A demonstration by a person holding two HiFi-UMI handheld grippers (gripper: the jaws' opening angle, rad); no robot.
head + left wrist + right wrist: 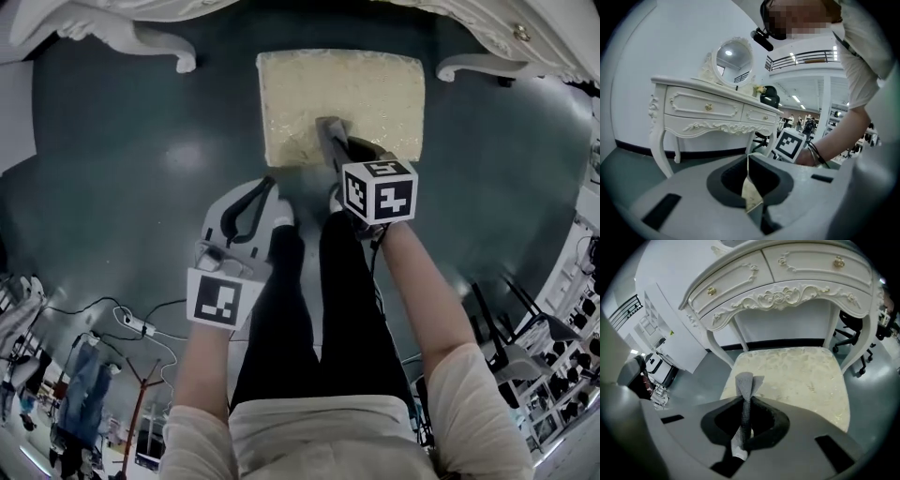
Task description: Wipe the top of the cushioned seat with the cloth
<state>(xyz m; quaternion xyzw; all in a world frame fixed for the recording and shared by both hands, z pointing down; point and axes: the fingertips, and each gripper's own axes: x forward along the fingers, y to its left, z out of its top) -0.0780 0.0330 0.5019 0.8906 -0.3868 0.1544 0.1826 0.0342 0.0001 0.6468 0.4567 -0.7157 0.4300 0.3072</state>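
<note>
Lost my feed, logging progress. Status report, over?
Left gripper shut, empty, beside the seat, near-left corner. Right gripper shut on cloth, over seat's near edge. Nothing lying on seat.

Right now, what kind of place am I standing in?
Probably a large open workspace or hall, not a home: an ornate white dressing table and cushioned seat stand near a black office chair, with a railed mezzanine behind.

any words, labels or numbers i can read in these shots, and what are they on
No text can be read in any view.
Left marker cube and right marker cube: black-and-white square patterns only, no letters or digits.
Tiny yellow speck on the white wall: too small to read.
</note>
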